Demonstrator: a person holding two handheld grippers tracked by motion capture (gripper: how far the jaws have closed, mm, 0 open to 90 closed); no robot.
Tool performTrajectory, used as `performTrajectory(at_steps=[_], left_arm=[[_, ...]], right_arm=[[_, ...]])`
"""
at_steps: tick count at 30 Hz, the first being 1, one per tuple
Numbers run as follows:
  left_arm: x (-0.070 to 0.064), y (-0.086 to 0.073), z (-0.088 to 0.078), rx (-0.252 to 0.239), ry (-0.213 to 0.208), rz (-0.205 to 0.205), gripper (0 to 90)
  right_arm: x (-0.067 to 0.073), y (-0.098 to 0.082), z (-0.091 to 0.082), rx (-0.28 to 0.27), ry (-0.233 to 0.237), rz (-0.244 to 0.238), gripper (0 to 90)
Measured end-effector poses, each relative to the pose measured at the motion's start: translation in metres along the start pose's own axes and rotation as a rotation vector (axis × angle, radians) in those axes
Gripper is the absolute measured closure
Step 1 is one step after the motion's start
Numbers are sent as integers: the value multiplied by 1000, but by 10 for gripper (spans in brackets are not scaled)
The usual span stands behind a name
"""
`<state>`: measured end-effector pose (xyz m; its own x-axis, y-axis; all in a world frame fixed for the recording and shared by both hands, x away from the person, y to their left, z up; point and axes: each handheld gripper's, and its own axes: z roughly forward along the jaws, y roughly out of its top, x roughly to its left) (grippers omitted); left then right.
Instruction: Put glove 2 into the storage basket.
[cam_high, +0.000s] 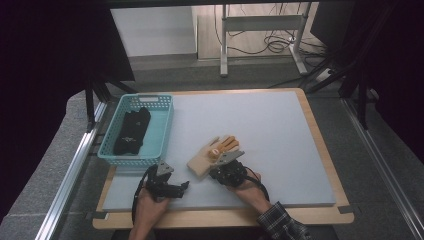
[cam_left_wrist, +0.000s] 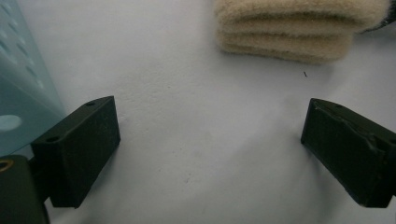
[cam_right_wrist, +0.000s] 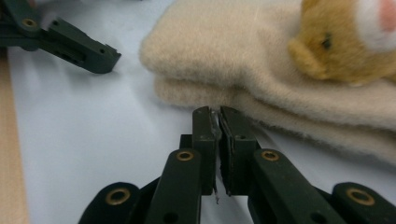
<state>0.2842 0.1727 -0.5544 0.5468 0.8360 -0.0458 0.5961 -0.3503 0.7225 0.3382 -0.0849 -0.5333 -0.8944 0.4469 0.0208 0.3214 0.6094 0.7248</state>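
High view: beige gloves (cam_high: 212, 156) lie stacked on the grey mat, near the teal basket (cam_high: 162, 131). Right gripper (cam_right_wrist: 217, 122) – jaws nearly together, gripping nothing – touches their edge; left gripper (cam_left_wrist: 210, 140) gapes wide, empty.

No legible text for you, no labels, brands, numbers or signs on the gloves (cam_high: 212, 154), basket (cam_high: 162, 127) or table mat (cam_high: 270, 135).
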Motion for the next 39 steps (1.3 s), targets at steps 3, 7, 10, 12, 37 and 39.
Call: performTrajectory(at_steps=[3, 7, 10, 12, 37, 39], left_arm=[[0, 0, 0, 0, 0, 0, 49], [0, 0, 0, -1, 1, 0, 48], [0, 0, 0, -3, 1, -2, 49], [0, 0, 0, -2, 1, -2, 49], [0, 0, 0, -1, 1, 1, 49], [0, 0, 0, -1, 1, 0, 49]], right_arm=[[0, 0, -9, -21, 2, 9, 802], [-5, -3, -24, -38, -31, 8, 659], [-7, -5, -30, -43, -40, 20, 582], [-11, -9, -38, -41, -62, 27, 470], [-60, -61, -102, -41, -212, 168, 94], [-64, -67, -105, -30, -228, 177, 80]])
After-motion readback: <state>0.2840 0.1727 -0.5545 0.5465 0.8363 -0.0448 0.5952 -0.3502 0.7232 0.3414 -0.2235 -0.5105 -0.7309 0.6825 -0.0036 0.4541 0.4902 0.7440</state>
